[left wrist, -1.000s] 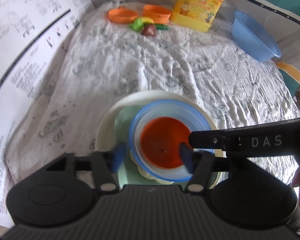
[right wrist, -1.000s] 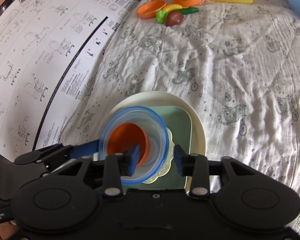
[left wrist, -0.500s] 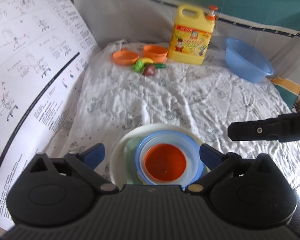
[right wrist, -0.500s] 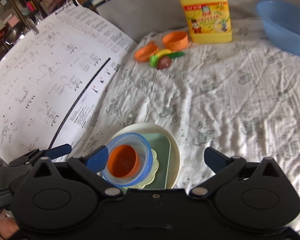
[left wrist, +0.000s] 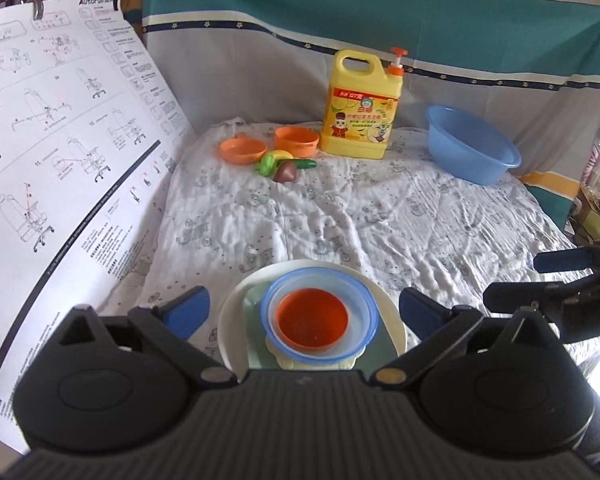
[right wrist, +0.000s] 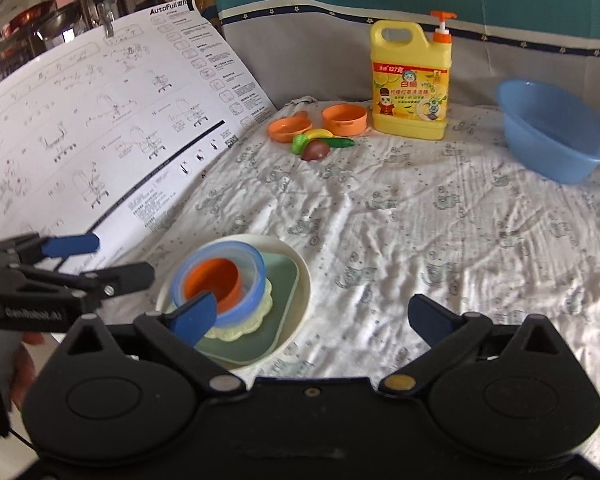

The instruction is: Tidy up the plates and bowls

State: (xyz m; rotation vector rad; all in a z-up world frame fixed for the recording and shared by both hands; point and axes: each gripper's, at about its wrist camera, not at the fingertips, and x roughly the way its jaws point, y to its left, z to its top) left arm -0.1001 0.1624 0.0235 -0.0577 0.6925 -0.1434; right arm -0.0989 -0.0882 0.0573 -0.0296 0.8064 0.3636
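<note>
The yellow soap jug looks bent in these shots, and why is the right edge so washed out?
Left wrist view: the fisheye bows the detergent jug and instruction sheet; daylight overexposes the right edge. Right wrist view: same curving; the cloth is evenly lit, with soft shadows.

Both grippers hang tilted downward with nothing between their blue-padded fingers. The left gripper [left wrist: 303, 310] has its jaws spread wide, having just been opening, and its two fingers splay out to either side. The right gripper [right wrist: 315, 315] is likewise spread to its widest after just opening. The two tools sit side by side, close but apart. A bit of the person's left hand [right wrist: 22, 364] shows behind that tool's handle.
</note>
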